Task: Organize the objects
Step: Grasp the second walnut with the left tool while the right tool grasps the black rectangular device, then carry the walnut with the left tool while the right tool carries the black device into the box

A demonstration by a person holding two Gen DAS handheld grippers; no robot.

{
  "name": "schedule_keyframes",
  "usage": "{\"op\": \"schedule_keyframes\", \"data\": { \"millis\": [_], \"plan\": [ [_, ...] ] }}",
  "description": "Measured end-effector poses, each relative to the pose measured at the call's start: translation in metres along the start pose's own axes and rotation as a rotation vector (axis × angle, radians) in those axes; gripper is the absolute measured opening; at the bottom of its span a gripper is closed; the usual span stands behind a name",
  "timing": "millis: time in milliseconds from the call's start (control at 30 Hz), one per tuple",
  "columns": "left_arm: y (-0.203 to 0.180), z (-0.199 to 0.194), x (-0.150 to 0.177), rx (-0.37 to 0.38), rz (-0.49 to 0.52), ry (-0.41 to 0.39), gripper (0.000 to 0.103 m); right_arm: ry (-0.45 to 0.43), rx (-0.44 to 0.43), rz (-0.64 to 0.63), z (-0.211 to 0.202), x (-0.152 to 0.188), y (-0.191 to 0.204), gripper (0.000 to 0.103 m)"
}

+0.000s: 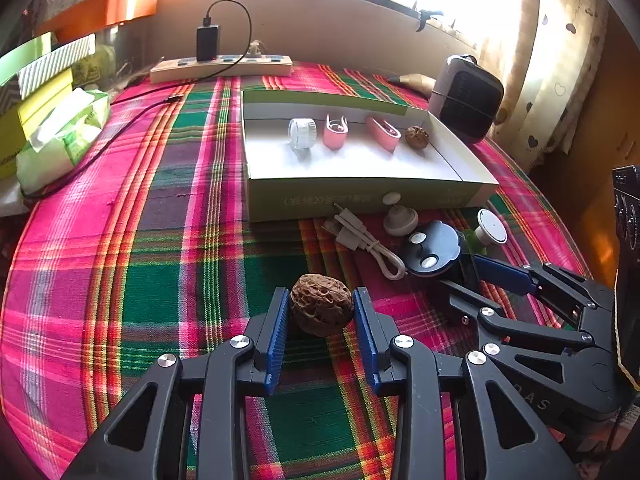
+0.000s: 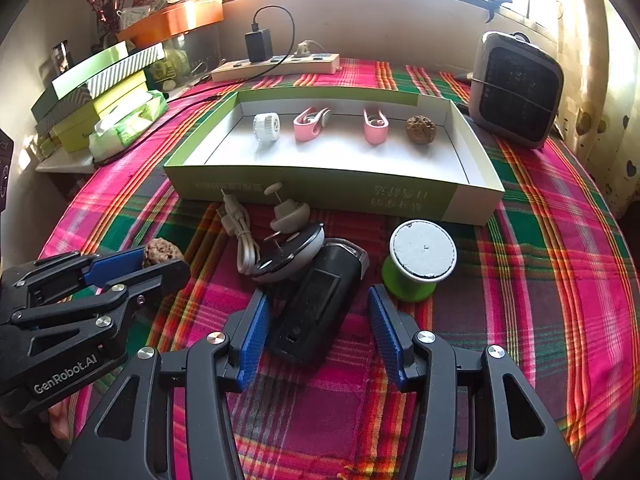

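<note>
My left gripper is shut on a brown walnut, its blue pads pressing both sides just over the plaid cloth; the right wrist view shows the same grip. My right gripper stands open around a black oblong device, with a gap at the right pad. A shallow green-and-white box holds a white cap, two pink clips and a second walnut. In front of it lie a white cable, a white knob, a dark disc and a green spool.
A grey heater stands at the box's far right corner. A power strip with a black charger lies along the back wall. Stacked boxes and a tissue pack crowd the left edge. A curtain hangs on the right.
</note>
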State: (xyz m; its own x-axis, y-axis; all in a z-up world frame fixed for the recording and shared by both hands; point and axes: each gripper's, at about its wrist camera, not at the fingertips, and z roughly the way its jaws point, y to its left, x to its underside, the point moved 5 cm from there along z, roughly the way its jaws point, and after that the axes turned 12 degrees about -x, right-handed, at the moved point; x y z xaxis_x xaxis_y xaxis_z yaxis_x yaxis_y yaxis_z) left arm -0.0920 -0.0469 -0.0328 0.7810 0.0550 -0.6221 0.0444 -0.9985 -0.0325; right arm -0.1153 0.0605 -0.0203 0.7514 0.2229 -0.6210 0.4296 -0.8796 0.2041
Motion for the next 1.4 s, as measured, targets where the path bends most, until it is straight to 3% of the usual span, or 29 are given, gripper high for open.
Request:
{"op": "schedule_keyframes", "data": {
  "millis": [233,367,467,1067,1400],
  "plan": [
    [-0.0016,0.0017,-0.0019,0.009,0.013,0.002,0.03,-0.014,0.024,0.021,-0.0032,0.0016,-0.0047,0.05],
    [-0.0009,0.002,-0.0022,0.013,0.018,0.0,0.03,-0.022,0.047,0.039,-0.0049,0.002,-0.0084,0.034],
    [-0.0008,0.0019,-0.0019,0.015,0.02,-0.001,0.03,-0.024,0.05,0.041,-0.0059,0.0028,-0.0095,0.029],
    [-0.0015,0.0014,-0.0002,0.007,0.029,-0.017,0.03,-0.023,0.041,0.031,-0.0083,0.0071,-0.0074,0.029],
    [-0.0035,0.0,0.0017,-0.052,0.056,-0.028,0.03,-0.027,0.025,0.04,-0.0097,0.0073,-0.0081,0.029]
  ]
}}
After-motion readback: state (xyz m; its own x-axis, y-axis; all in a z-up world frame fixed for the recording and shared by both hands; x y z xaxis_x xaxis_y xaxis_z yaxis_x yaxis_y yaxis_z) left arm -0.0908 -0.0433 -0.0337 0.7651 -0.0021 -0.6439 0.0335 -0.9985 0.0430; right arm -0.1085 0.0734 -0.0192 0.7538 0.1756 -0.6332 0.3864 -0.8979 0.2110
